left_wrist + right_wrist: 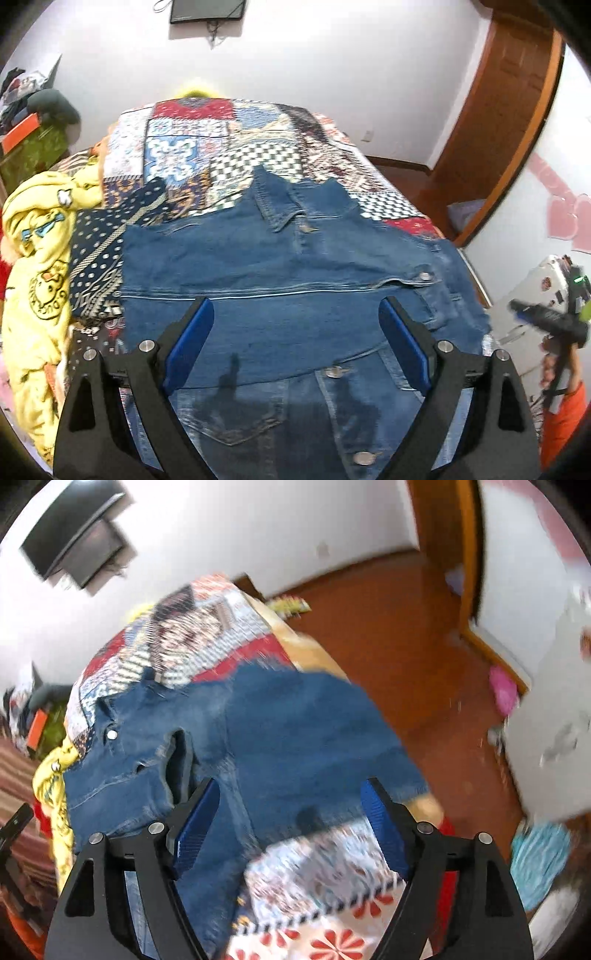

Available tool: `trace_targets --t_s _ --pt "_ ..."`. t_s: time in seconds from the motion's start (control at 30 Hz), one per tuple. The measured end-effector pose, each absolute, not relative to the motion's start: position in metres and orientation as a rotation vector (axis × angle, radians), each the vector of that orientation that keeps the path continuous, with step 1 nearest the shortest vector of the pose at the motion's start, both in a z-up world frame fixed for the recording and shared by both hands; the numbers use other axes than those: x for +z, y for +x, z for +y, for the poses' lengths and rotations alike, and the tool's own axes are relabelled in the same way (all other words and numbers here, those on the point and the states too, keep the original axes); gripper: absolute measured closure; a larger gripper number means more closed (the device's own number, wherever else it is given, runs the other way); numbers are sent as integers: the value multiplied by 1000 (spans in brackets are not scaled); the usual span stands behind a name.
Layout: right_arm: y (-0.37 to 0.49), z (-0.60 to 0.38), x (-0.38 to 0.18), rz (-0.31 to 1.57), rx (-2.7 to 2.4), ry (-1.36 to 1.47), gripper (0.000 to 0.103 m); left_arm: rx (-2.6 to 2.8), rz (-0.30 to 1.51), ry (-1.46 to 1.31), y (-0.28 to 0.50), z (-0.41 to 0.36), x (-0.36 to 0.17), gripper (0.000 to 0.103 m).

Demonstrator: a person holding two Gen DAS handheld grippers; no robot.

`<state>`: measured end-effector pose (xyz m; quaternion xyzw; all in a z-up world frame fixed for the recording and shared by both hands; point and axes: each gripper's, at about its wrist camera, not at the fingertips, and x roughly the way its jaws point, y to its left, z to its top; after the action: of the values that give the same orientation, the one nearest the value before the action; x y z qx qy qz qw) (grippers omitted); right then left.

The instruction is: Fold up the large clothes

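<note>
Denim jacket (280,266) spread on patchwork bed (221,147), beneath both hand-held grippers — left (295,314), right (290,797) — fingers apart, empty

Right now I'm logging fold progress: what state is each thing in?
Blue denim jacket: lying on the bed, partly folded, collar at the far end.
Patchwork patterned bedspread: spread over the bed.
Yellow printed garment: crumpled, unfolded.
Left gripper: jaws open, empty.
Right gripper: jaws open, empty.

denim jacket (280,258) — matt, metal snaps; quilt (207,147) — printed cloth; floor (399,627) glossy wood
</note>
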<state>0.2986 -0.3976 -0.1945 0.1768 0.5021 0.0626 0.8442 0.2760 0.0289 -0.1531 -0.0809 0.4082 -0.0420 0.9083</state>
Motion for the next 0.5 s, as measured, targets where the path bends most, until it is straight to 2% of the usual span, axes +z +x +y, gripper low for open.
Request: trace_targets --t_s 0.17,0.5 --pt "303 -416 -257 1225 152 548 27 -103 877 -123 275 13 -160 12" --pt "333 -441 -287 1163 97 741 24 -81 912 -112 276 9 -168 12"
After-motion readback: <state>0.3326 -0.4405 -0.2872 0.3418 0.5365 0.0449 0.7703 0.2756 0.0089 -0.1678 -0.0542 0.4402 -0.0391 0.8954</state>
